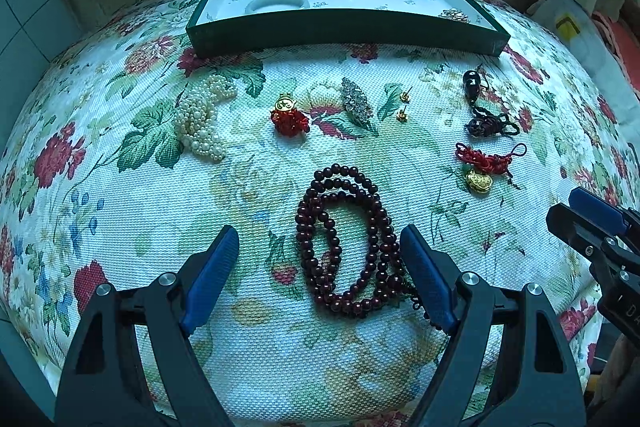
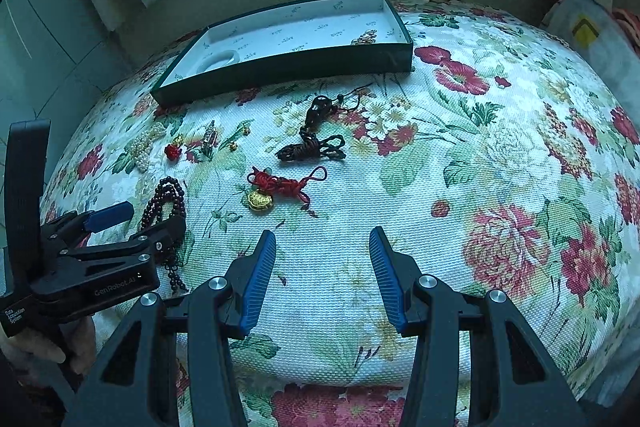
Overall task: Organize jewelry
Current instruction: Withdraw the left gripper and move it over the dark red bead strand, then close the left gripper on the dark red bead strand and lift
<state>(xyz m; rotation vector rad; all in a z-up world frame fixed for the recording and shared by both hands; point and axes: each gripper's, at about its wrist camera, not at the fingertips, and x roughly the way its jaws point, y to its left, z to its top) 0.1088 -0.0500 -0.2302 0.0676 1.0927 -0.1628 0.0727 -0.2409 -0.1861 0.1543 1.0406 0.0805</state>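
Note:
A dark red bead necklace (image 1: 340, 173) lies coiled on the floral cloth (image 1: 120, 227). My left gripper (image 1: 318, 235) stands open around it, low over the cloth. Its right finger overlaps the coil's right side, and the left finger stands well apart from the beads. In the right wrist view the left gripper (image 2: 146, 219) sits at the far left over the same necklace (image 2: 166, 193). My right gripper (image 2: 322, 233) is open over bare cloth with nothing between its fingers. A red knotted cord with a gold lock charm (image 2: 272, 189) lies just ahead of it.
A green box (image 1: 348, 33) at the back holds a white bangle (image 1: 276, 3) and a sparkly brooch (image 1: 454, 15). Pearls (image 1: 200, 123), a gold-and-red charm (image 1: 288, 115), a crystal clip (image 1: 356, 99), gold studs (image 1: 403, 105) and a black corded pendant (image 1: 484, 107) lie loose. A plastic bag (image 1: 572, 27) sits right.

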